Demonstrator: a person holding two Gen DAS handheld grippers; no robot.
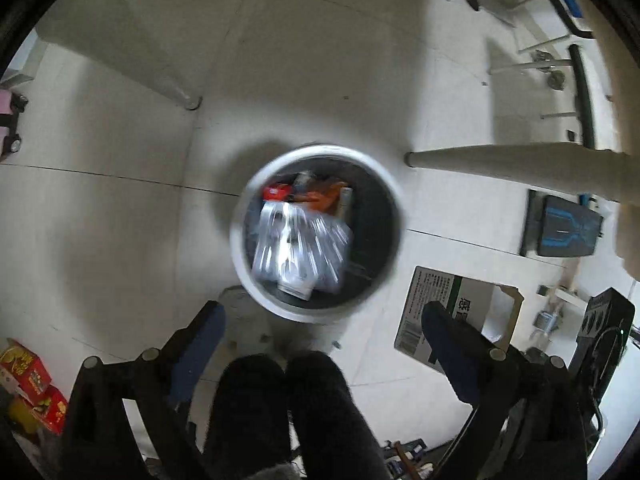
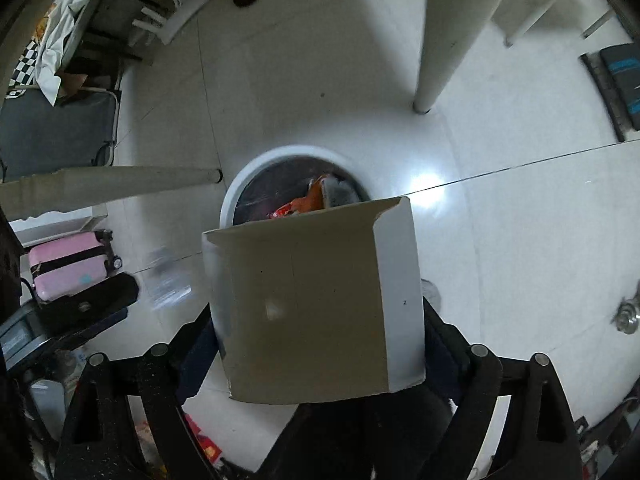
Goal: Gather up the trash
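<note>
Nearest the right wrist camera is a flattened cardboard box (image 2: 316,304), clamped between the fingers of the right gripper (image 2: 320,340) and standing up so that it hides the near half of the trash bin (image 2: 240,184) beyond. The left gripper (image 1: 320,320) has its fingers wide apart and holds nothing; it hangs above the same bin (image 1: 316,152) with the person's dark slippers (image 1: 288,400) below it.

In the left view a clear plastic bag (image 1: 300,248), blurred, lies on top of red and orange wrappers (image 1: 308,192) in the bin. So the bin is part full, and the step in hand looks to be dropping the cardboard in.

To do it well, I judge the box should be carried forward until it sits over the open mouth, then let go; it looks about as wide as the opening, so turning it edge-on would help it clear the white rim.

The floor (image 1: 120,220) around the bin is open on most sides. Table legs (image 2: 444,40) stand behind and beside it, and a second printed carton (image 1: 448,312) lies on the floor near the bin's right side.
</note>
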